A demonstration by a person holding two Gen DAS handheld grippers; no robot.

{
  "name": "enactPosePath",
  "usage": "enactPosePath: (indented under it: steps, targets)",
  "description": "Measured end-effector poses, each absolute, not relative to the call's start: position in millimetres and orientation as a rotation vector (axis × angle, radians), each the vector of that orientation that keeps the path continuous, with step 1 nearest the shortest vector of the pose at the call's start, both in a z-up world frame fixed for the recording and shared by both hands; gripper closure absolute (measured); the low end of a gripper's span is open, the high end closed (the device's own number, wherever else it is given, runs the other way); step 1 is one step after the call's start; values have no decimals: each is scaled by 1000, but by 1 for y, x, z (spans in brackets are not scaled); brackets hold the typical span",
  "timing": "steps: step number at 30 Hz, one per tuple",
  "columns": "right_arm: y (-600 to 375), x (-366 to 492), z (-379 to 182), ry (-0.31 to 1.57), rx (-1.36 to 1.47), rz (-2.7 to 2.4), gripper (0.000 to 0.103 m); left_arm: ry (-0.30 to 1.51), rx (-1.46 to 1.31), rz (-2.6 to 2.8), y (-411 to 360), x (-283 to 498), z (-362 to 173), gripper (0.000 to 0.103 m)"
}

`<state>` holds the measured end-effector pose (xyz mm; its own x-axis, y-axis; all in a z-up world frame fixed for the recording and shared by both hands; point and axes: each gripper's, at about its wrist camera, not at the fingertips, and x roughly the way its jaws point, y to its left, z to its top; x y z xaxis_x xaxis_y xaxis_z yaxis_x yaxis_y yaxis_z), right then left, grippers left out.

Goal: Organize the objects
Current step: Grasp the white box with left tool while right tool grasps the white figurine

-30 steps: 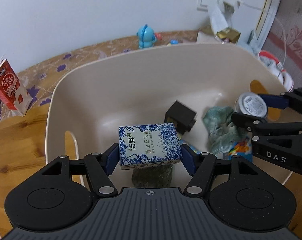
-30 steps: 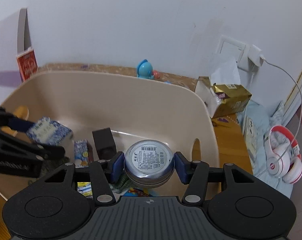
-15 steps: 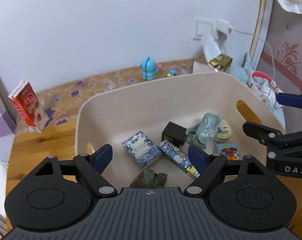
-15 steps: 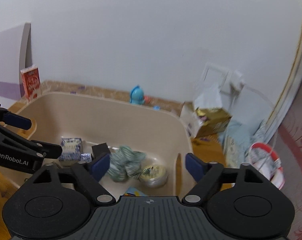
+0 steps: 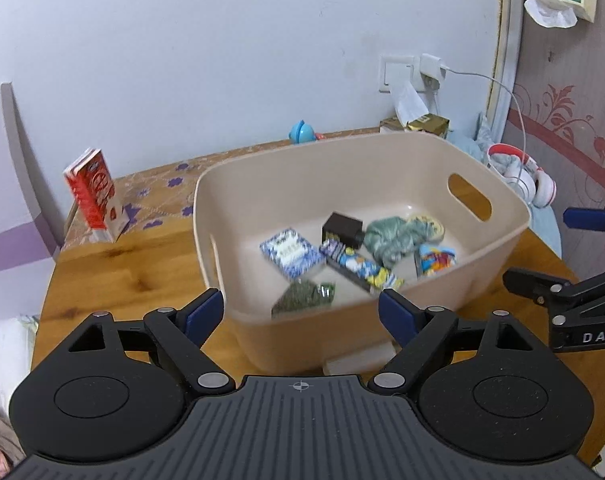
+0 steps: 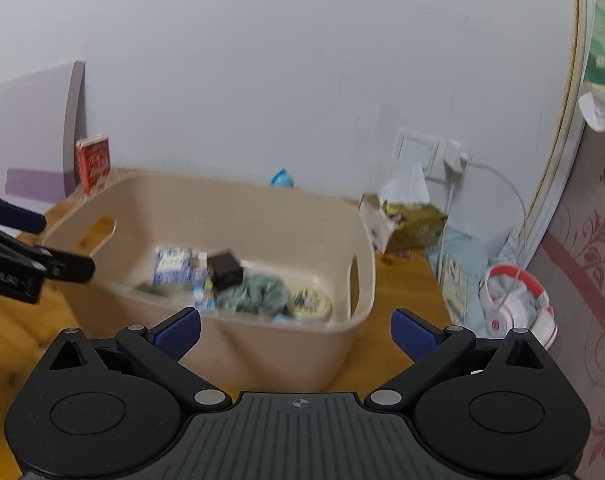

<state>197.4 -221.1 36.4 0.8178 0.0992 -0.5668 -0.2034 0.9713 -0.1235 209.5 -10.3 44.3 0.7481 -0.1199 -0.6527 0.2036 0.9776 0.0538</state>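
Observation:
A beige plastic bin (image 5: 382, 164) (image 6: 262, 208) stands on the wooden table (image 5: 122, 276). Inside lie a blue-and-white patterned box (image 5: 290, 254) (image 6: 172, 264), a round tin (image 6: 308, 304) (image 5: 432, 226), a black cube (image 5: 342, 226), a green cloth (image 5: 394, 236), a cartoon-printed long box (image 5: 358, 268), a dark green packet (image 5: 304, 296) and a colourful small pack (image 5: 436, 258). My left gripper (image 5: 300, 314) is open and empty, above the bin's near side. My right gripper (image 6: 296, 330) is open and empty, back from the bin's near wall.
A red carton (image 5: 94, 194) (image 6: 93, 162) stands at the table's far left. A blue toy figure (image 5: 302, 132) sits behind the bin. A gold tissue pack (image 6: 410, 224), a wall socket with charger (image 5: 406, 74) and red-white headphones (image 6: 514, 308) are on the right.
Both grippers opened and dropped their loads, the patterned box and the round tin, into the bin. Both have since pulled back and up, away from the bin.

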Motion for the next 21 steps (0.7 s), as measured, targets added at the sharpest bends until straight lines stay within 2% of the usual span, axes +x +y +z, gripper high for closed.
enactPosePath:
  steps: [8, 21]
  targets:
    - [-226, 185, -10, 697, -175, 164, 0, 720, 104, -156, -20, 191, -2, 14]
    - [-228, 187, -58, 792, -137, 154, 0, 768, 33, -138, -47, 213, -60, 14]
